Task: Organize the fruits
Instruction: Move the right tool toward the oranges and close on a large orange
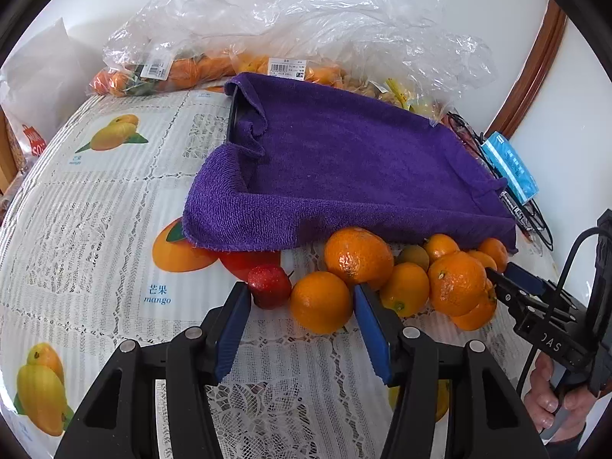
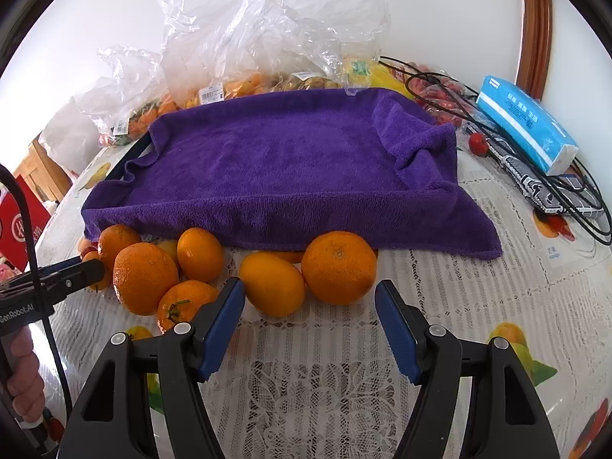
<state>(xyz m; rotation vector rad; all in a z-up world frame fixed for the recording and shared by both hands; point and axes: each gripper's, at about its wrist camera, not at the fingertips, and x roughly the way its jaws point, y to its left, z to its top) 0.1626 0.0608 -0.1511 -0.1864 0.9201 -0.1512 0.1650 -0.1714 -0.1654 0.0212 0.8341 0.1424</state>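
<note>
Several oranges lie in a loose heap on the table in front of a tray covered with a purple towel (image 1: 344,168), also seen in the right wrist view (image 2: 275,168). My left gripper (image 1: 302,298) is open, its blue fingers on either side of one orange (image 1: 320,302), with a red strawberry (image 1: 269,286) just beyond the left finger. My right gripper (image 2: 310,302) is open just short of a large orange (image 2: 338,266) and an oval orange (image 2: 272,284). The right gripper also shows at the right edge of the left wrist view (image 1: 512,279).
Clear plastic bags of fruit (image 1: 214,65) lie behind the tray against the wall. A blue tissue pack (image 2: 528,122), black cables (image 2: 573,191) and a small red fruit (image 2: 478,144) lie to the right. A lace-patterned tablecloth (image 2: 325,390) covers the table.
</note>
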